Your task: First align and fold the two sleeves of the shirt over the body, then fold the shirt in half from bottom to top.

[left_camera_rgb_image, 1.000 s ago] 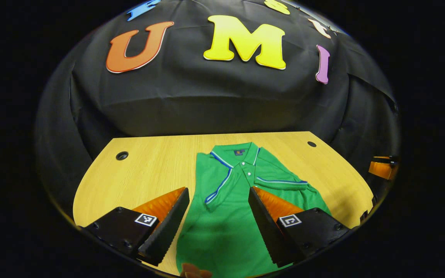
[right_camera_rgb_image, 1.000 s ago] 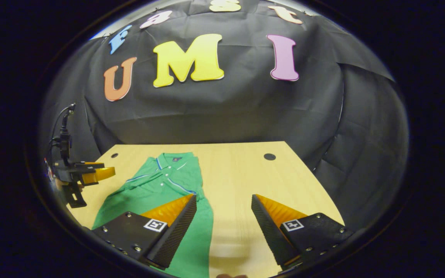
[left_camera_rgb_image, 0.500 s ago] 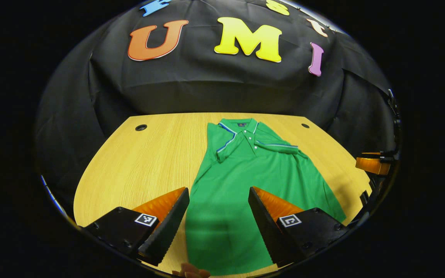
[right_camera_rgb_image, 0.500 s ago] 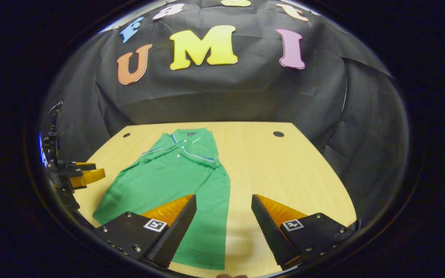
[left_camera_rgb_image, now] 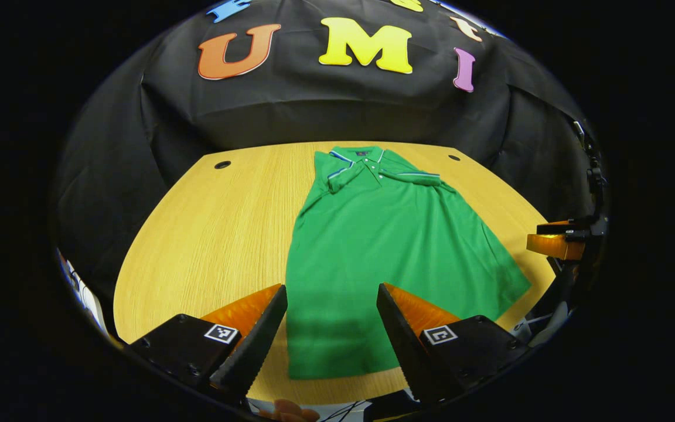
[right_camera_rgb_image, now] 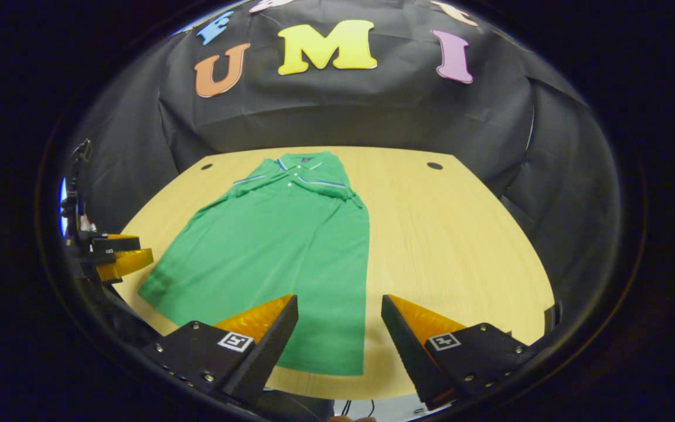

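A green polo shirt (left_camera_rgb_image: 384,246) lies flat on the wooden table (left_camera_rgb_image: 214,234), collar toward the far wall, both short sleeves folded in over the chest. In the right gripper view the same shirt (right_camera_rgb_image: 279,246) runs from the collar down to its hem near the table's front edge. My left gripper (left_camera_rgb_image: 331,328) hangs open above the hem's left corner, holding nothing. My right gripper (right_camera_rgb_image: 337,337) hangs open above the hem's right corner, also holding nothing. The right gripper (left_camera_rgb_image: 557,243) shows at the right edge of the left gripper view, and the left gripper (right_camera_rgb_image: 118,258) at the left edge of the right gripper view.
Round cable holes sit at the table's far corners (left_camera_rgb_image: 222,164) (left_camera_rgb_image: 453,157). Black cloth closes the booth behind and to both sides. Bare wood lies left of the shirt (left_camera_rgb_image: 197,246) and right of it (right_camera_rgb_image: 449,246). Cables hang below the table's front edge (left_camera_rgb_image: 337,413).
Both grippers have pulled back toward the table's front edge and risen, so the whole shirt down to its hem has come into view. Both stayed open.
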### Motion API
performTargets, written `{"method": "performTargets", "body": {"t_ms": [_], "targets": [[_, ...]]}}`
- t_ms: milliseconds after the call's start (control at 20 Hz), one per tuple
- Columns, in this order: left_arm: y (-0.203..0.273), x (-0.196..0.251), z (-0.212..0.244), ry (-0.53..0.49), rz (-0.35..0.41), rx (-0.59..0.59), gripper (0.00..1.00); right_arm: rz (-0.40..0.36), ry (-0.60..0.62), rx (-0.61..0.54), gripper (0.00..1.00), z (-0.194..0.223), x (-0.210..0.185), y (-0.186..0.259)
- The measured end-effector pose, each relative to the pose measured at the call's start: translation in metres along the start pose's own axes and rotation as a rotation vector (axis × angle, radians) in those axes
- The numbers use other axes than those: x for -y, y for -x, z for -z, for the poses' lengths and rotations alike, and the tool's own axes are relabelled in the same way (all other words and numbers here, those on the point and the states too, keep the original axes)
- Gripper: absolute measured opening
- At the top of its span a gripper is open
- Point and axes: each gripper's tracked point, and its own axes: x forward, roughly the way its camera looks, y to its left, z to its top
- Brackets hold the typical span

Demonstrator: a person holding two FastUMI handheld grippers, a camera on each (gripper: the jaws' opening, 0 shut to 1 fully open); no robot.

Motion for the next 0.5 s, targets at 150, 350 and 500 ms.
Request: {"method": "performTargets", "body": {"t_ms": [150, 350, 500], "targets": [[0.008, 0.000, 0.025, -0.003, 0.000, -0.036, 0.98, 0.000, 0.009, -0.041, 0.92, 0.023, -0.002, 0.001], [0.006, -0.003, 0.045, -0.002, -0.011, -0.081, 0.99, 0.011, 0.023, -0.100, 0.92, 0.052, -0.002, 0.000], [0.007, -0.004, 0.058, 0.005, -0.016, -0.107, 0.99, 0.027, 0.020, -0.135, 0.93, 0.066, 0.002, -0.003]]}}
